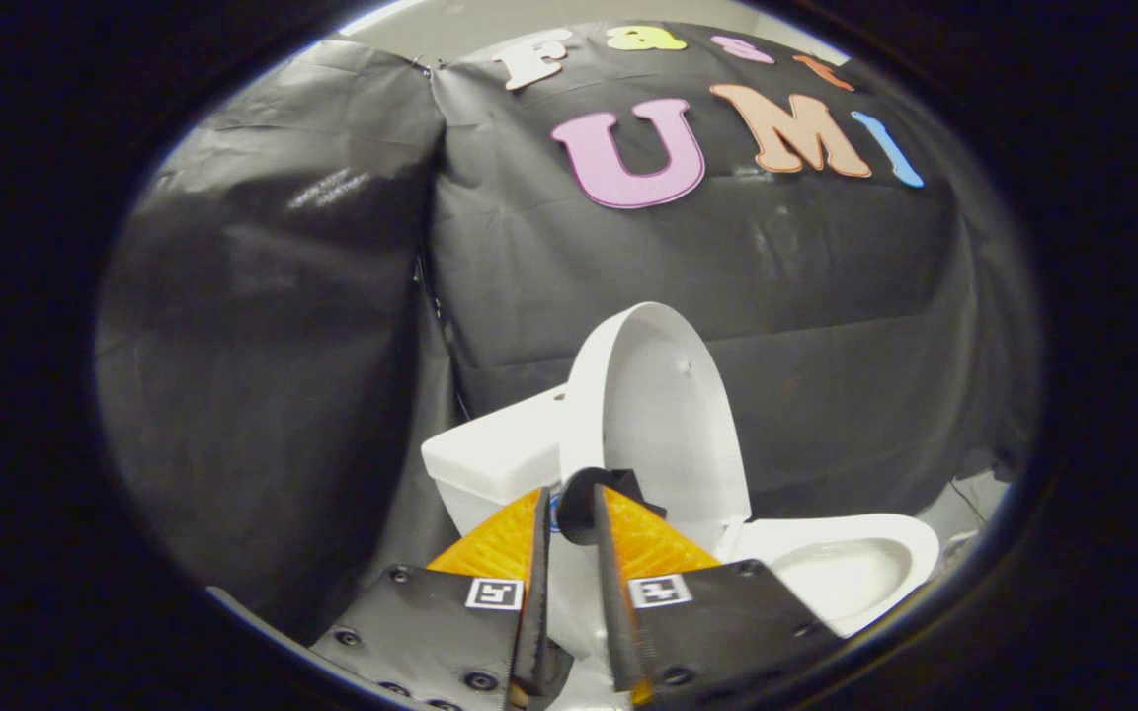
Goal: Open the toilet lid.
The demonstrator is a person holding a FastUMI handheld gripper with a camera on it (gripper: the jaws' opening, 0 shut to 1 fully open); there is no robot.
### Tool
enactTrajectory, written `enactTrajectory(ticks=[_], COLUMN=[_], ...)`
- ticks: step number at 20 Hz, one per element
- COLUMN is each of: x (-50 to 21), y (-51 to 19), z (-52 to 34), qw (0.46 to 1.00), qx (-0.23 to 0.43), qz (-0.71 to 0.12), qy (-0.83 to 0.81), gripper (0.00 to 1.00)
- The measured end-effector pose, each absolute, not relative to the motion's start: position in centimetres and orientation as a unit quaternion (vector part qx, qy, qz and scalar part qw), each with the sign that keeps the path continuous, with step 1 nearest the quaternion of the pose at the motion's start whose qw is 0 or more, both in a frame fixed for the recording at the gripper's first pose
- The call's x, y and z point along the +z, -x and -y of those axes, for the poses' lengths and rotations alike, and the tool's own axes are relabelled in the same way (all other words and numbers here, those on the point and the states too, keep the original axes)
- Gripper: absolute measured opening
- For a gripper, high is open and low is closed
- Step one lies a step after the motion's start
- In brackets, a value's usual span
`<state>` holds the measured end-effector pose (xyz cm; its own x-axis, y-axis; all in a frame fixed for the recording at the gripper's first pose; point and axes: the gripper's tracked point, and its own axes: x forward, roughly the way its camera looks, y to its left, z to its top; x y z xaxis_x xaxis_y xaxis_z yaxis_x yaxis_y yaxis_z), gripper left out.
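1. The toilet lid is standing raised, nearly upright, leaning back toward the tank with its pale underside facing the bowl.
2. The gripper is sitting at the lid's lower edge, fingers drawn close together with only a narrow gap. A small dark tab fixed to the lid is lying right at the fingertips — they appear to be pinching it, though I cannot tell whether both fingers are truly pressing on it.
3. Judging from the lid's angle, the task is nearing its end; the step in hand is carrying the lid the last bit back until it is resting by the tank.
4. To do this well, the grip should be following the lid's arc around its hinge rather than pulling straight — a straight tug is likely to slip the tab out.
5. Slowing near the tank is wise, so the lid is settling rather than knocking.
6. Releasing should wait until the lid is leaning past upright; otherwise it could be falling back over the bowl.
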<state>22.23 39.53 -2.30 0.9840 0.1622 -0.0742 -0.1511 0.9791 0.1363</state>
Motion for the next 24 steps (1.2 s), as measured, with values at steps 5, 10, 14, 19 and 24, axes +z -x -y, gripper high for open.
enactTrajectory(ticks=[5,10,14,19,24], x=[3.4,5.4,4.3,2.9,-0.2], y=[-19.8,-18.6,-16.9,-14.8,-11.9], z=[-36.4,-27.2,-20.4,-12.5,-5.4], qw=[0.994,0.997,0.996,0.995,0.998], qx=[0.098,0.069,0.091,0.093,0.049], qz=[0.034,0.040,0.015,-0.004,-0.028], qy=[-0.037,0.000,0.012,0.023,0.023], gripper=[0.38,0.49,0.49,0.49,0.49])
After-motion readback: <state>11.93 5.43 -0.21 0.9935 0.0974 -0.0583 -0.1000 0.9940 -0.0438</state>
